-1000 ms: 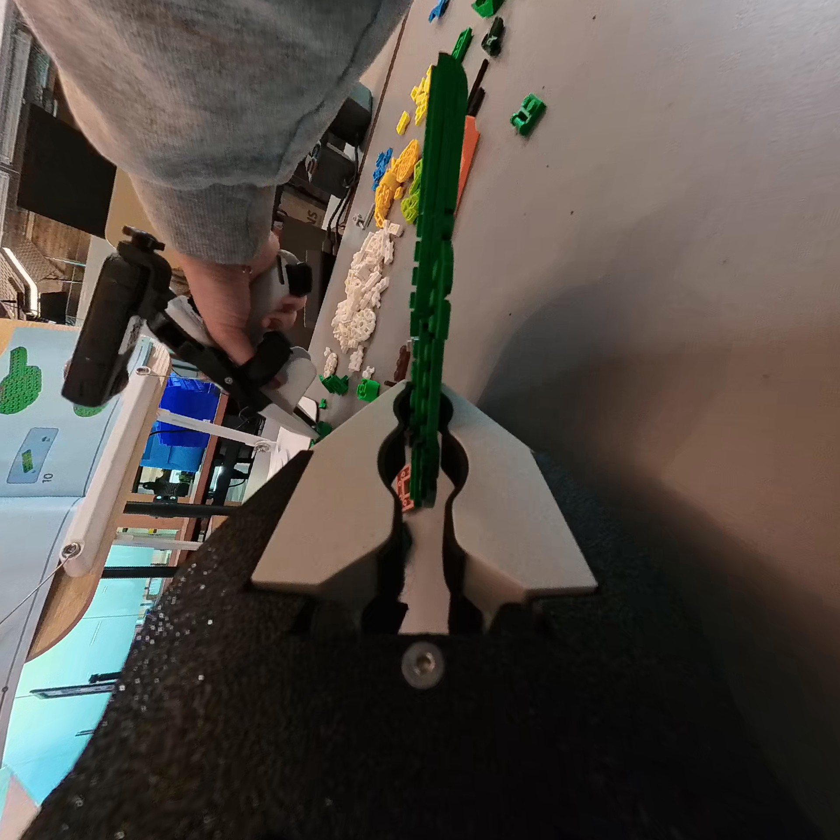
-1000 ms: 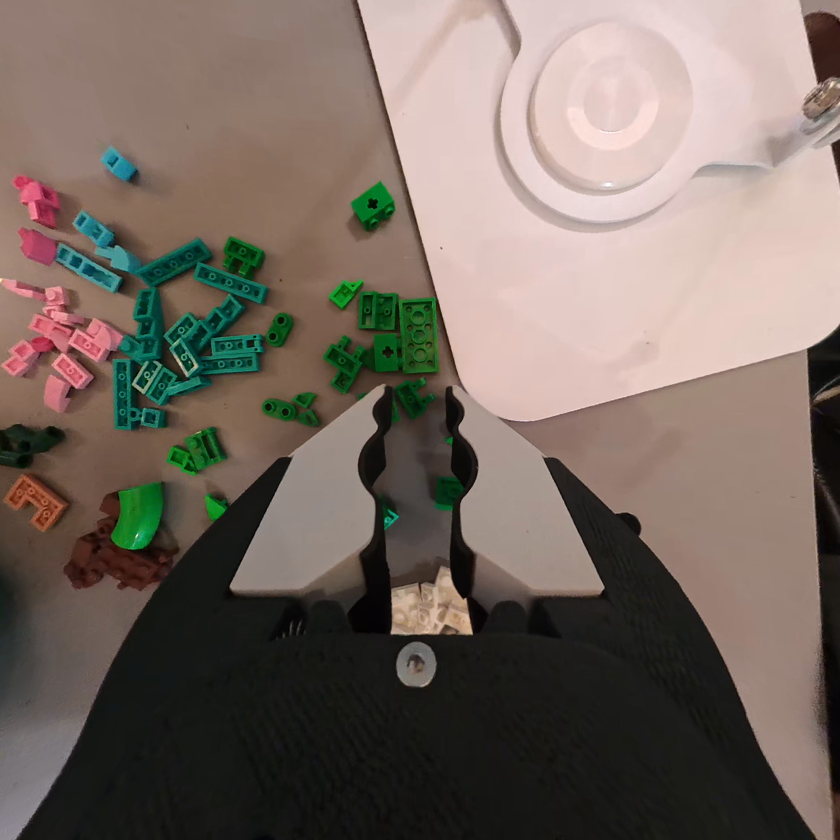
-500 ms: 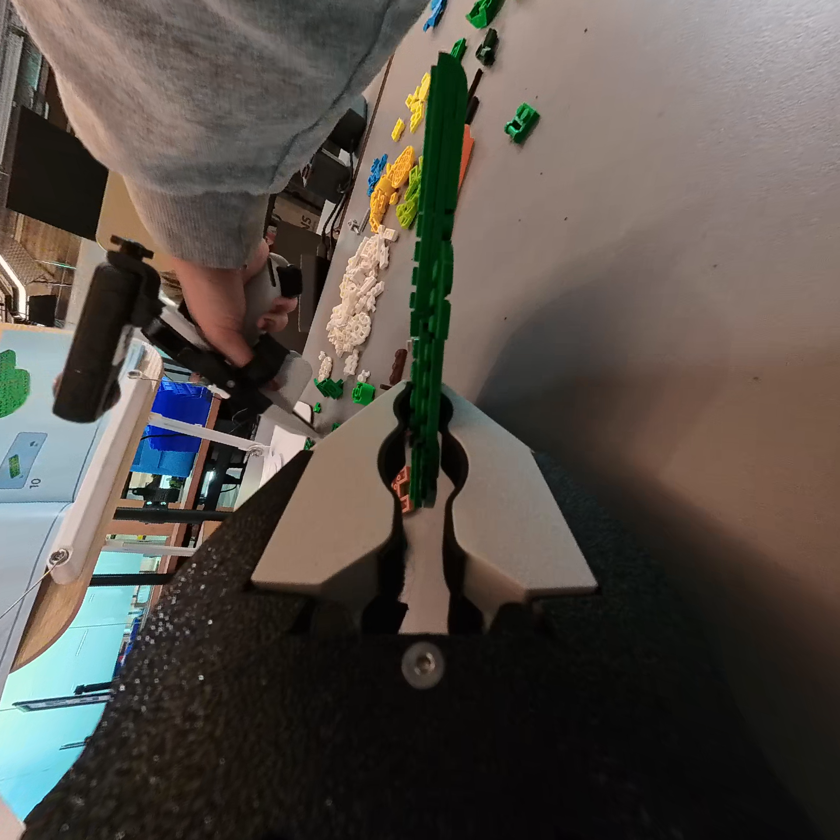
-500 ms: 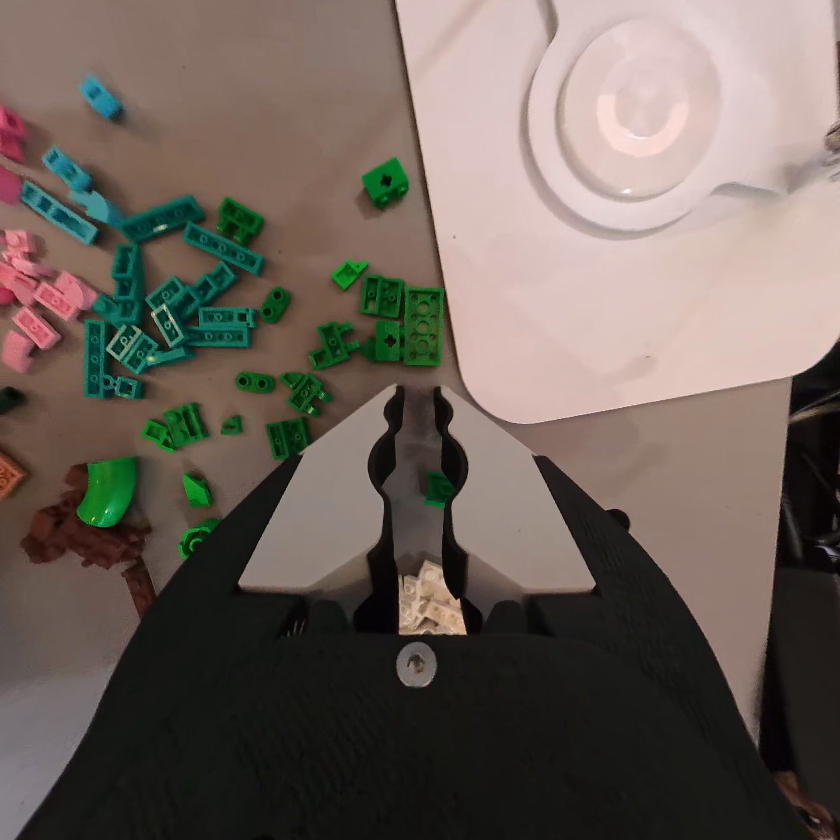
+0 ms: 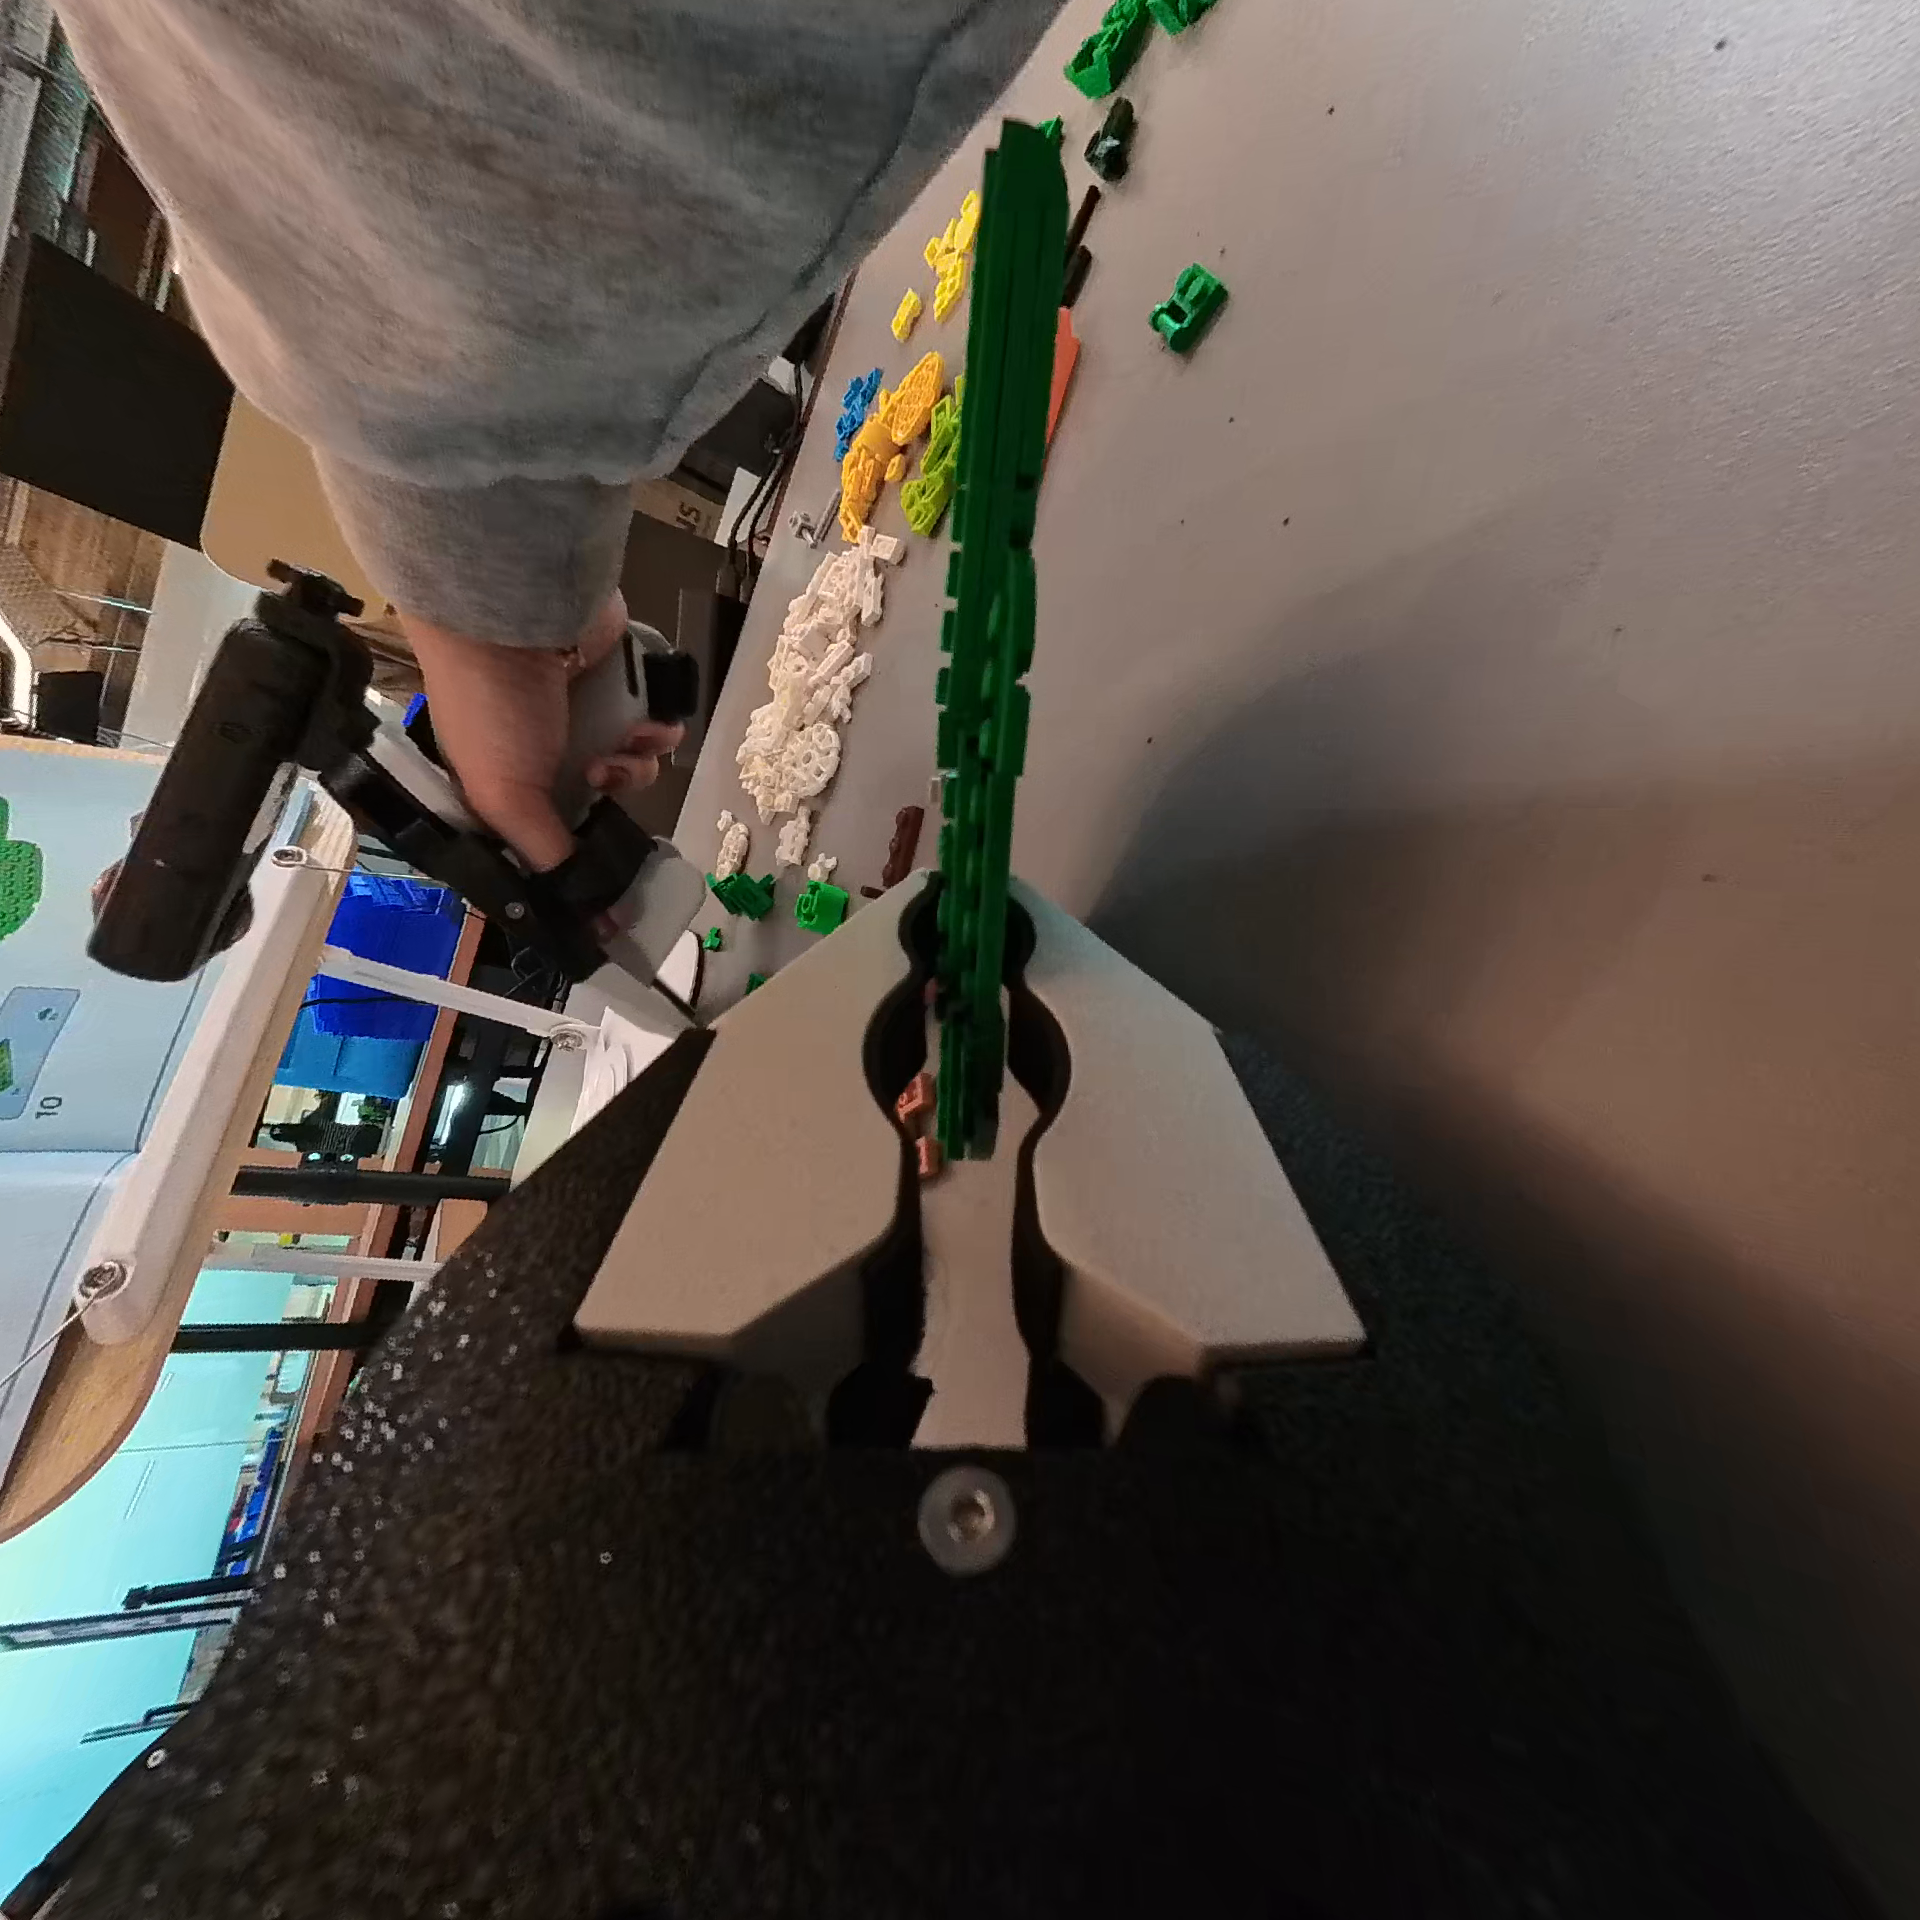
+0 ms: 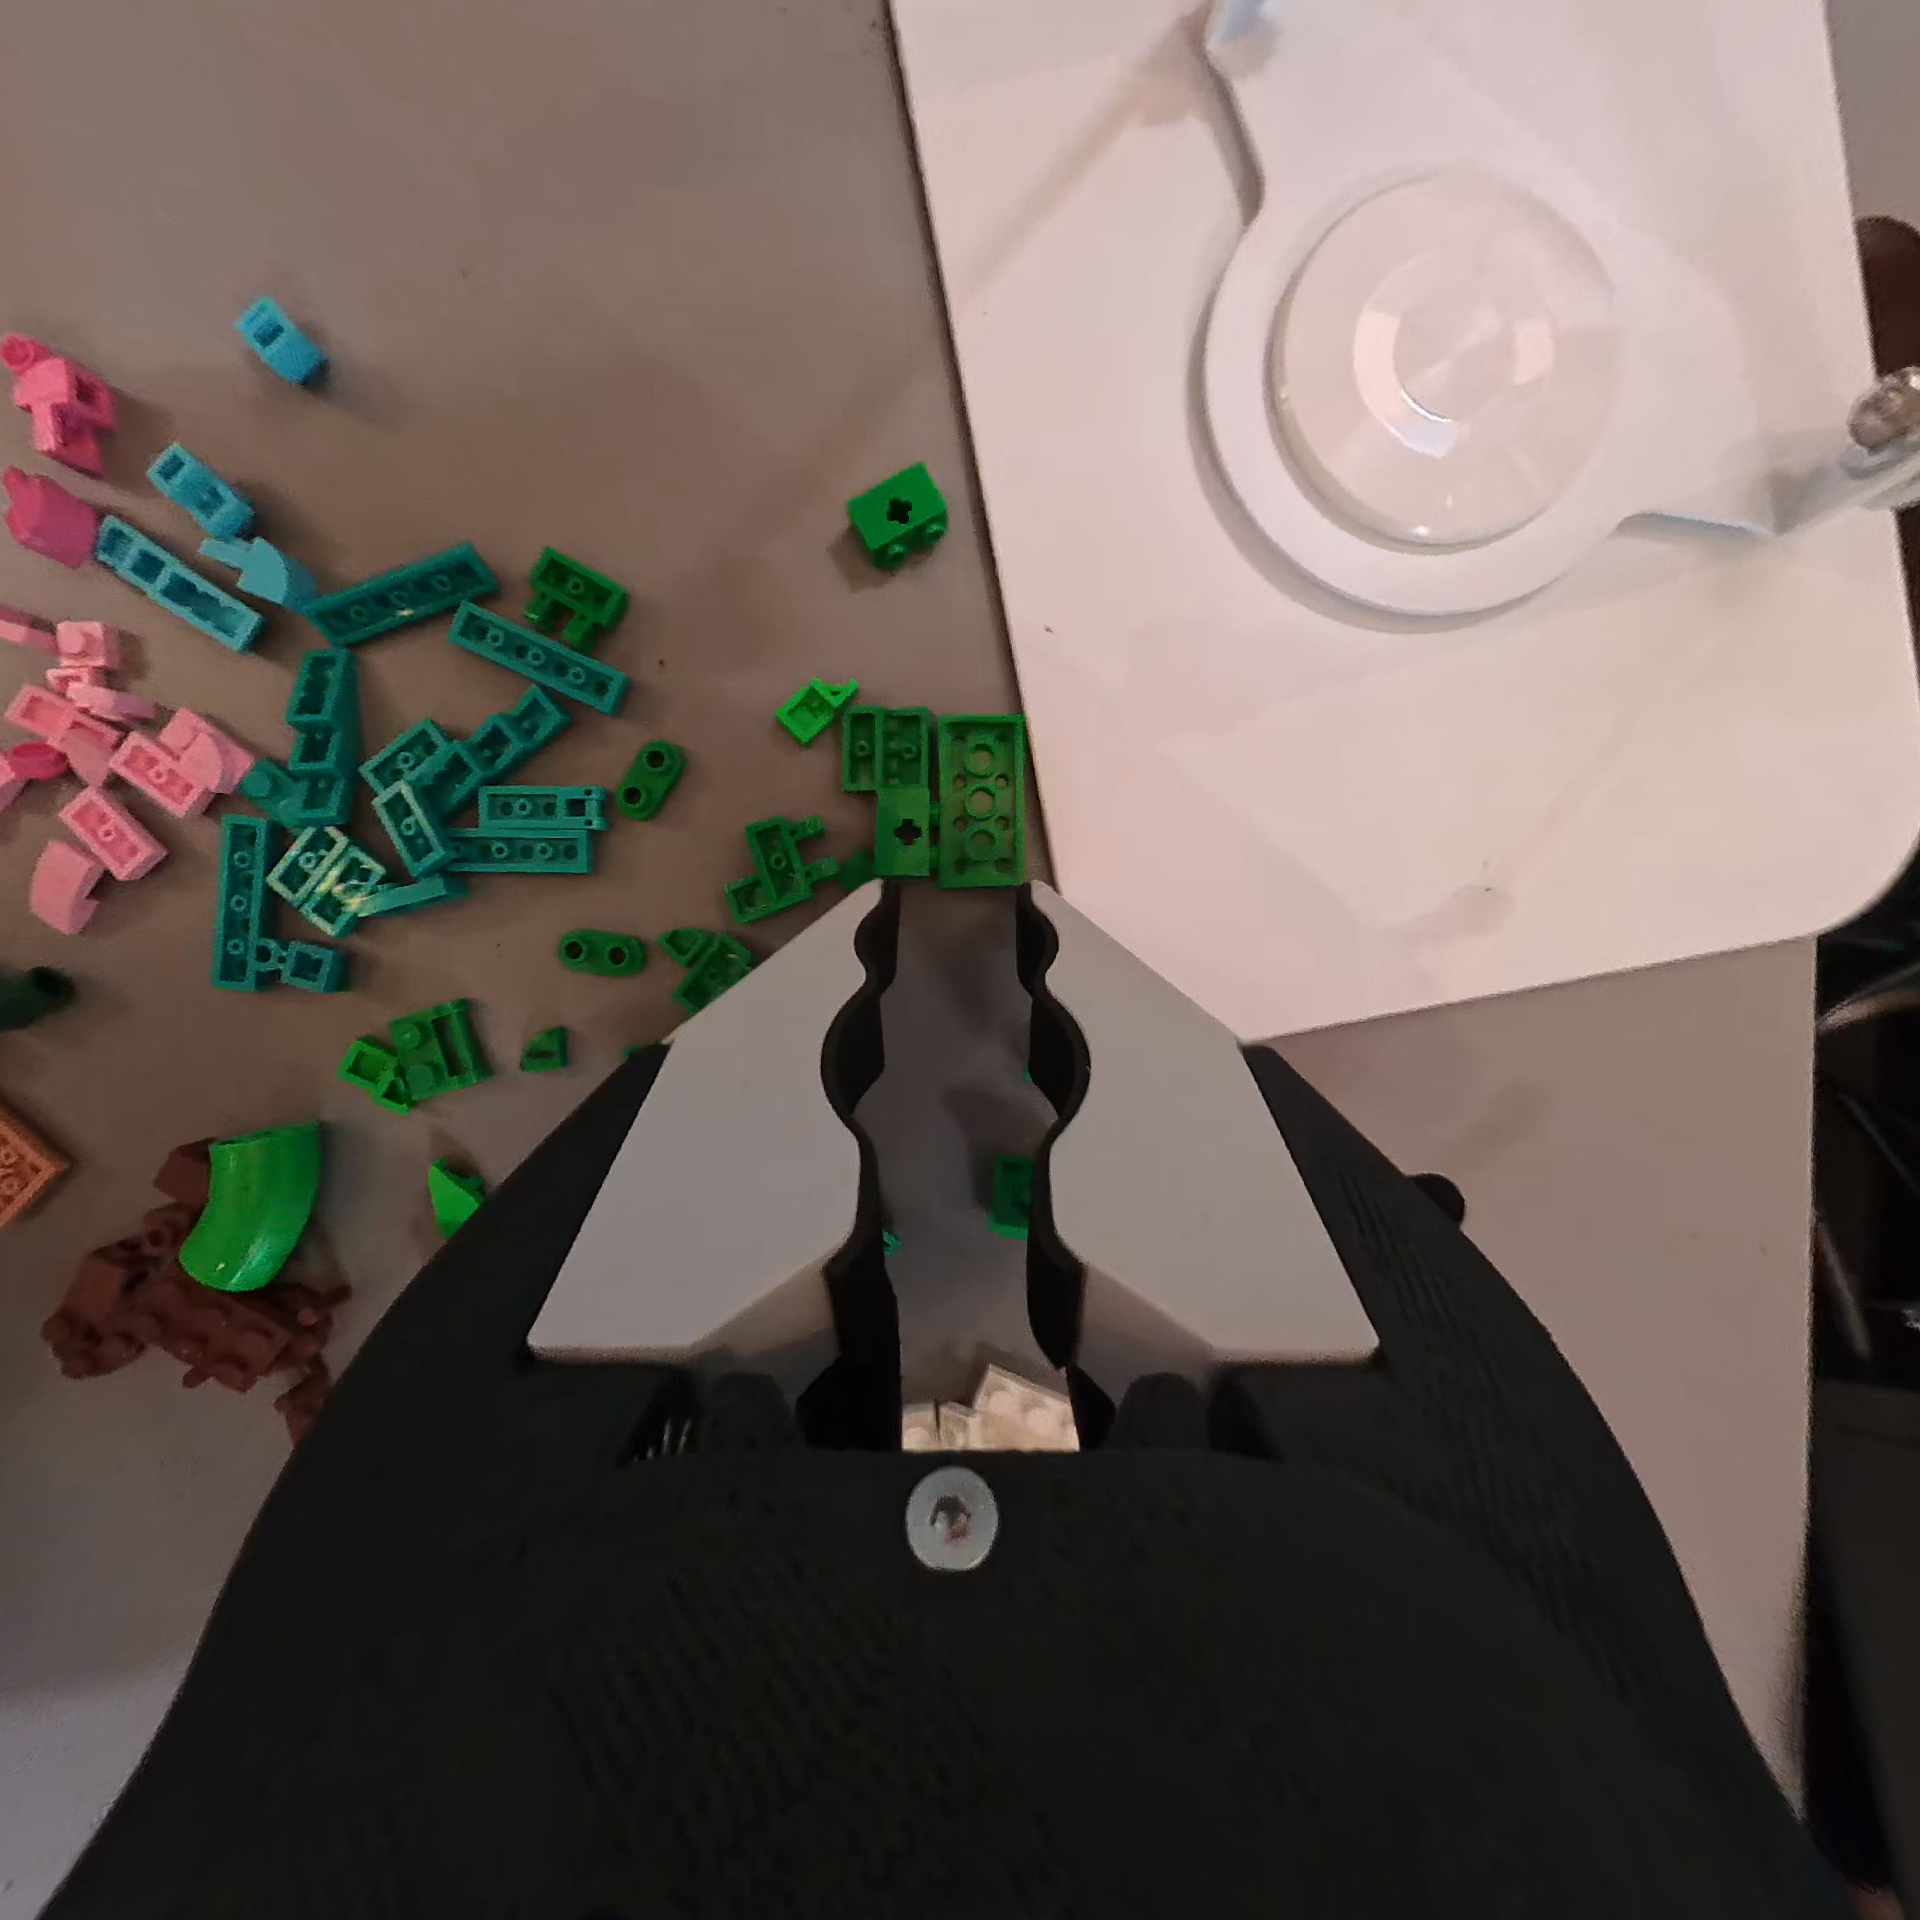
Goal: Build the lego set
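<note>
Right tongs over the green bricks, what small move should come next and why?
Probably ease the open right tongs slightly forward and down to straddle the green plate. They hold nothing, and that plate lies just past their tips beside the white base. The left tongs already grip the green assembly.

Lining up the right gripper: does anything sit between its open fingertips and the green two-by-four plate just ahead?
Nothing visible does. The right gripper is open with bare table between its fingers, and the green plate lies right at the tips, a green block with a cross hole touching its left side.
</note>
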Action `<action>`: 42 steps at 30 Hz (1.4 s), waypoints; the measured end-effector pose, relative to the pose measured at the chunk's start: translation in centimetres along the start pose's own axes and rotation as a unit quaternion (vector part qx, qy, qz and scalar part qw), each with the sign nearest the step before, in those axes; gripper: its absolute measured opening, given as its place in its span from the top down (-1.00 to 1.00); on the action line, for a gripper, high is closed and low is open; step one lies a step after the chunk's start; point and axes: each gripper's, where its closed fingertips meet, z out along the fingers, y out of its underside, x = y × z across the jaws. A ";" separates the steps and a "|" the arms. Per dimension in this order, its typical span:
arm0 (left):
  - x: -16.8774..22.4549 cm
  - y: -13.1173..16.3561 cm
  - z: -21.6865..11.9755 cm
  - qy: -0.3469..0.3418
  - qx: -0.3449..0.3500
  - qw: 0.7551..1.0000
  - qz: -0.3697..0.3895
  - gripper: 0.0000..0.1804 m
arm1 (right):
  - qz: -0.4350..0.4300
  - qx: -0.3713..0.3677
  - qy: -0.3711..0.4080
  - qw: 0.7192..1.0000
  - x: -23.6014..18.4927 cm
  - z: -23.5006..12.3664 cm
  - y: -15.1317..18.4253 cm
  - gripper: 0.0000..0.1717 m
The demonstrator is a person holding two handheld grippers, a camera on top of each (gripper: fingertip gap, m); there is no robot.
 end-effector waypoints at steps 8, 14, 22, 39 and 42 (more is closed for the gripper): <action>0.0 0.0 0.0 0.001 0.000 1.000 0.001 0.94 | 0.000 0.012 -0.013 1.000 -0.5 0.0 -0.5 0.78; 0.1 0.0 0.0 0.001 0.000 1.000 0.001 0.94 | 0.053 0.033 -0.029 0.998 -0.9 0.5 -1.3 0.72; 0.1 0.0 0.1 0.002 0.000 1.000 0.001 0.94 | 0.056 0.030 0.024 0.998 -0.1 0.7 -1.2 0.78; -1.2 0.7 -0.1 -0.031 -0.018 0.999 -0.006 0.94 | -0.138 -0.005 0.082 0.987 -7.5 -9.5 2.1 0.82; -2.4 1.5 -0.4 -0.064 -0.046 0.997 -0.015 0.94 | -0.221 -0.081 0.123 0.964 -10.4 -13.6 5.9 0.82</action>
